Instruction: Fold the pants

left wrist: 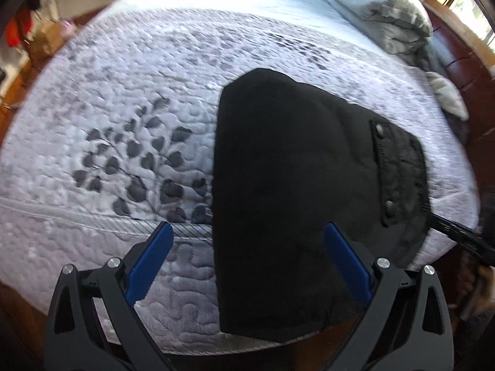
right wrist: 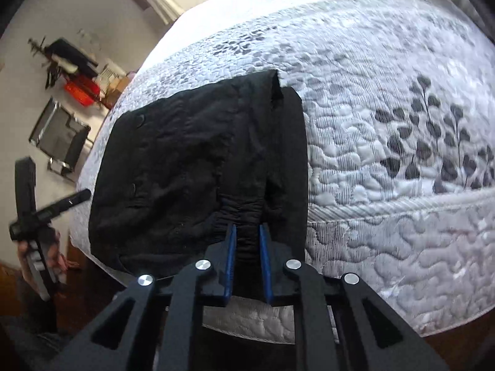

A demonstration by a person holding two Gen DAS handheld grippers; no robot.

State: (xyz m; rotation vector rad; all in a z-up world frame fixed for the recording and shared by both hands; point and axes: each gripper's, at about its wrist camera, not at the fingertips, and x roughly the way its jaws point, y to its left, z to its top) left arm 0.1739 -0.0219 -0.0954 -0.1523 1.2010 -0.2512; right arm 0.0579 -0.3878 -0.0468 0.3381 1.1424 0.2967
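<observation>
Left wrist view: the left gripper (left wrist: 246,241) stood wide, empty, above the near edge of the folded black pants (left wrist: 284,191), which lay on the quilted bed (left wrist: 123,92)
Right wrist view: the right gripper (right wrist: 247,232) was narrow, its blue fingers (right wrist: 230,262) pinching the gathered waistband (right wrist: 244,216) of the pants (right wrist: 173,160) at the bed's (right wrist: 386,108) edge

Quilted bed (left wrist: 130,99) (leaf-printed), sunlit window (left wrist: 464,3).
</observation>
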